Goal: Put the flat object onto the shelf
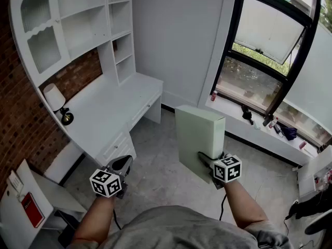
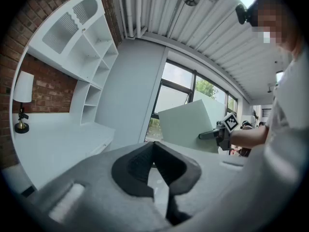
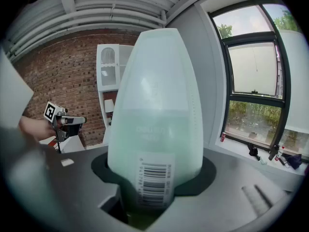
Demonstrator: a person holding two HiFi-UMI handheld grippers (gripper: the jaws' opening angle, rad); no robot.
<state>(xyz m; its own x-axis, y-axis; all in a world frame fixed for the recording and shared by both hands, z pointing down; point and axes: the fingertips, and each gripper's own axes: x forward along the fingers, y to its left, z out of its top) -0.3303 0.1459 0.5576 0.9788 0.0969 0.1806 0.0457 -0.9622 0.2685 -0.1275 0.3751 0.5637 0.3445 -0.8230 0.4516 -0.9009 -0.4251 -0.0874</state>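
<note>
The flat object is a pale green flat box (image 1: pixel 199 136), held upright on its edge above the floor by my right gripper (image 1: pixel 208 163), whose jaws are shut on its lower end. In the right gripper view the box (image 3: pixel 154 110) fills the middle, with a barcode label low on its narrow edge. My left gripper (image 1: pixel 122 166) hangs to the left near the desk, shut and holding nothing; its tips (image 2: pixel 153 146) meet. The white shelf unit (image 1: pixel 88 19) stands on the brick wall at the upper left, its open compartments bare.
A white desk (image 1: pixel 116 105) with drawers runs below the shelves, with a small lamp (image 1: pixel 56 101) on it. A window sill (image 1: pixel 249 123) at the right carries a can and small items. A white cabinet (image 1: pixel 31 206) stands at the lower left.
</note>
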